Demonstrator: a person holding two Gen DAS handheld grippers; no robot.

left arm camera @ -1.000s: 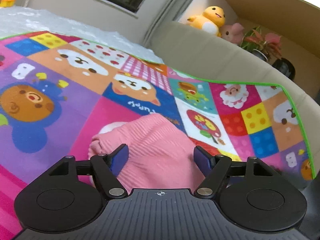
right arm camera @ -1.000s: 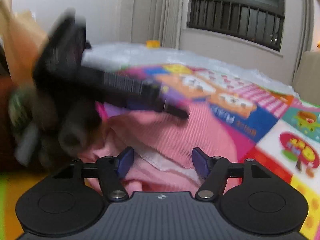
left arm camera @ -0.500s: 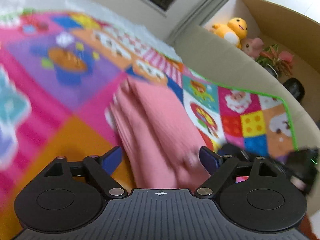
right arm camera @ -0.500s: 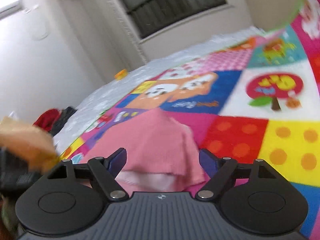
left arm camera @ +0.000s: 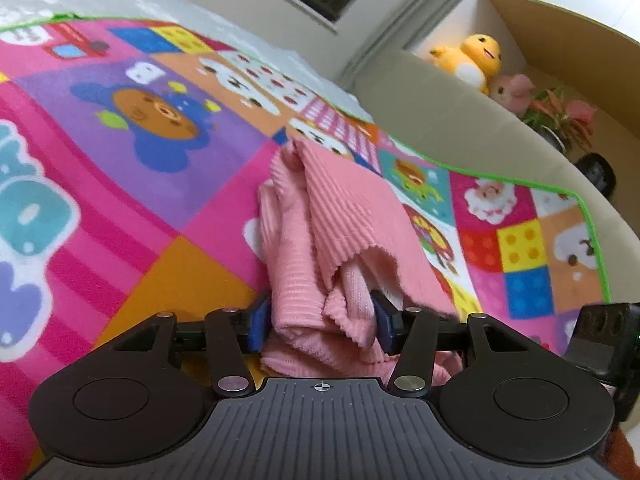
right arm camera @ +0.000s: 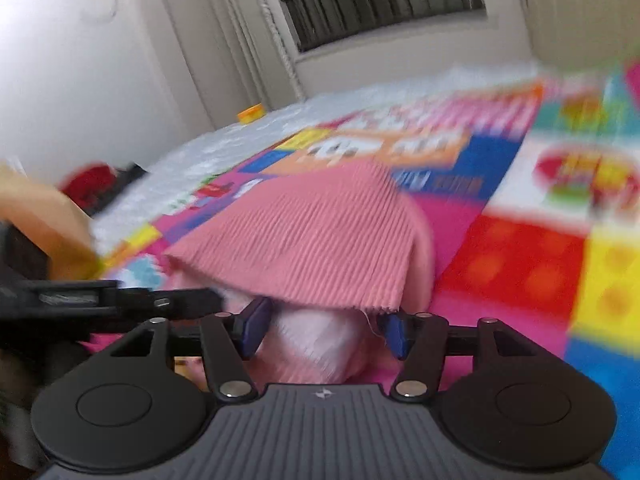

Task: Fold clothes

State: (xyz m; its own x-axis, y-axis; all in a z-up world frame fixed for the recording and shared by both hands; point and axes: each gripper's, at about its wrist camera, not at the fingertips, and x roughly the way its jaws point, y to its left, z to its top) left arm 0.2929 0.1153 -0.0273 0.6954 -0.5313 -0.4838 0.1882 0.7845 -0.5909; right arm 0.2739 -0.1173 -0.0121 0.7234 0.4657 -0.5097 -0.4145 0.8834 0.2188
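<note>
The left gripper [left arm camera: 320, 322] has its blue pads either side of a bunched near end of the pink ribbed garment [left arm camera: 344, 216], the cloth filling the narrowed gap, so it looks to be holding that end. The right gripper [right arm camera: 322, 326] stands with its pads apart around a pale inner layer under the garment's top flap [right arm camera: 304, 236]; whether it presses the cloth I cannot tell, as this view is blurred.

Outward from both, the garment lies on the colourful play mat [left arm camera: 120, 184], drawn into a narrow, layered strip running away from the left gripper toward the far edge of the mat. Several layers are stacked, but the near end is rumpled and the edges do not line up. In the right wrist view the left gripper's body shows at the near left.

As a judgement: the garment is already doubled over itself, partly folded, not yet a neat flat packet. Squaring the edges and flattening seem left.

Beyond the mat, a beige sofa [left arm camera: 460, 120] and plush toys [left arm camera: 476, 58].
</note>
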